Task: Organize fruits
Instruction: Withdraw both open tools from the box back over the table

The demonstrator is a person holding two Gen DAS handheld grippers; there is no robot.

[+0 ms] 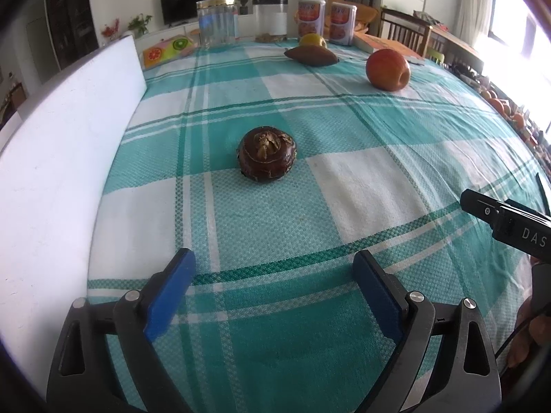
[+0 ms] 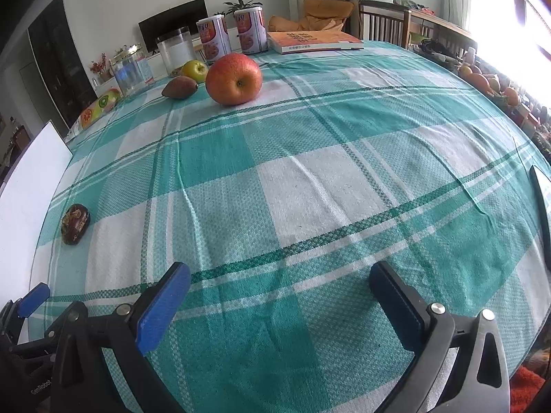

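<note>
A dark brown round fruit with a dried crown [image 1: 267,155] lies on the green-checked tablecloth [image 1: 344,206], ahead of my left gripper [image 1: 275,261], which stands open and empty short of it. Farther back sit a red apple [image 1: 388,69], a brown pointed fruit [image 1: 311,56] and a yellow-green apple [image 1: 312,40]. My right gripper [image 2: 280,275] is open over bare cloth, with nothing between its blue pads. From it the red apple [image 2: 234,78] lies far ahead, the brown pointed fruit [image 2: 179,87] and yellow-green apple [image 2: 195,70] behind it, the dark round fruit [image 2: 75,223] at the left.
A white board [image 1: 69,158] lies along the table's left side. At the far end stand a clear jar [image 1: 217,22], a second clear container [image 1: 271,22], two printed canisters [image 1: 325,20], a book [image 2: 315,41] and a fruit-print box [image 1: 167,49]. Chairs and oranges sit at the right.
</note>
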